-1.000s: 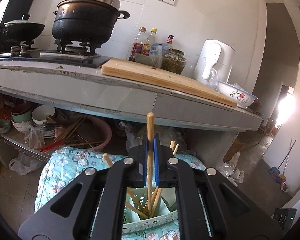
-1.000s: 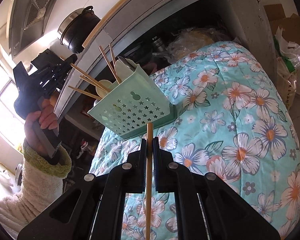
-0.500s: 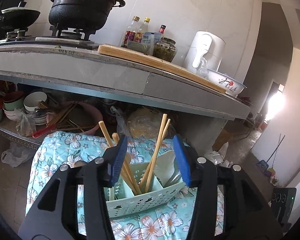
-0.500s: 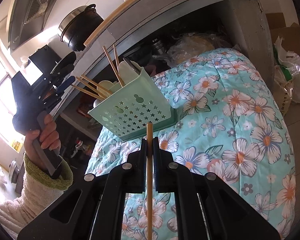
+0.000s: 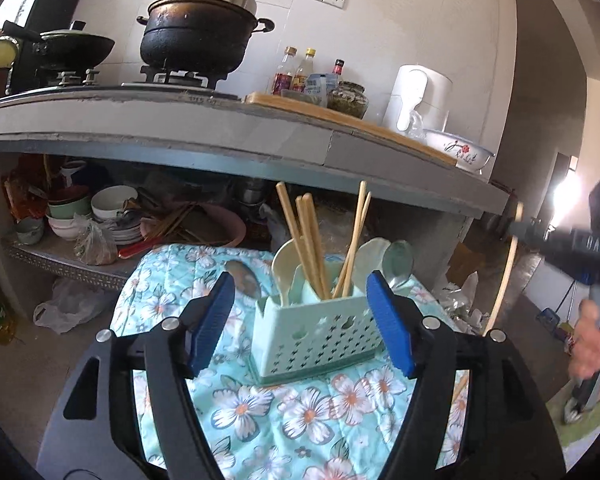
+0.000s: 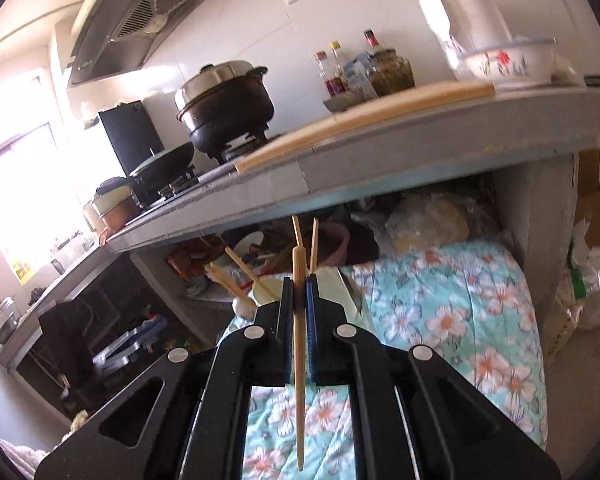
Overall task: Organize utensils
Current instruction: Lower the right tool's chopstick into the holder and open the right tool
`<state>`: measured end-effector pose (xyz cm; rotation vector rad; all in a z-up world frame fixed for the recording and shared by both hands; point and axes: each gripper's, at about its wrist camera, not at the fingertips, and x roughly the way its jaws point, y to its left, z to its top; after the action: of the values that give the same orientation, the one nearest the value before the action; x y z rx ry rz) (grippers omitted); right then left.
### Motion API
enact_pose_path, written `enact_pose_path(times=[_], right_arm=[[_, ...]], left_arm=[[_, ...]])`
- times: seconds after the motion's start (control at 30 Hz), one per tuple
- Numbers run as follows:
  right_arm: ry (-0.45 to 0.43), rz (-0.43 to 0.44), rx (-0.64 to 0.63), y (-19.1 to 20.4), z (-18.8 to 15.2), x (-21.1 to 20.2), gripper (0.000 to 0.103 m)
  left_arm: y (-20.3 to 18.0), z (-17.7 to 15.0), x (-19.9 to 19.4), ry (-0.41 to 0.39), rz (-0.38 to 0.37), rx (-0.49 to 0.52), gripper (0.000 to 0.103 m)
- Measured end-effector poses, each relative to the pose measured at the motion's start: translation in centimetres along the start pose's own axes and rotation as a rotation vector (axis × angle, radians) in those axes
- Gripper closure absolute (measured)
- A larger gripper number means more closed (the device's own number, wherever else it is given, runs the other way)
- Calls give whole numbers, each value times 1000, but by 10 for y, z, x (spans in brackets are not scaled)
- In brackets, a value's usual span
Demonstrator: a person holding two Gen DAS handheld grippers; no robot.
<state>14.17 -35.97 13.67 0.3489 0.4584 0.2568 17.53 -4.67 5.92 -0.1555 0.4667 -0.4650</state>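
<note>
left wrist view: the left gripper (image 5: 302,318) had its blue fingers (image 5: 212,316) apart and opening, nothing pressed between them. beyond the fingertips the mint utensil basket (image 5: 320,332) stood on the floral cloth (image 5: 236,404), chopsticks (image 5: 308,244) and spoons (image 5: 286,264) upright inside. to the right of the fingers the right gripper (image 5: 518,230) showed blurred, gripping a chopstick (image 5: 504,276). right wrist view: the right gripper (image 6: 300,292) was clenched on that chopstick (image 6: 299,344), its own fingers hiding most of the basket beyond.
</note>
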Motion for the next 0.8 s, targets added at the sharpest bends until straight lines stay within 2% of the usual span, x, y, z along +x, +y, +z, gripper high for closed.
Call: enact_pose_path(times=[0.2, 0.43, 0.63, 0.8], right_arm=[[-138, -6, -74, 29, 56, 7, 97], [-197, 0, -73, 40, 93, 43, 97], [-207, -23, -106, 43, 97, 79, 97], [-165, -63, -154, 39, 78, 111, 97]], left_arm=[[22, -45, 12, 129, 39, -38, 36], [37, -77, 22, 211, 42, -79, 34], [39, -84, 25, 218, 49, -74, 31], [39, -83, 27, 212, 48, -69, 31]])
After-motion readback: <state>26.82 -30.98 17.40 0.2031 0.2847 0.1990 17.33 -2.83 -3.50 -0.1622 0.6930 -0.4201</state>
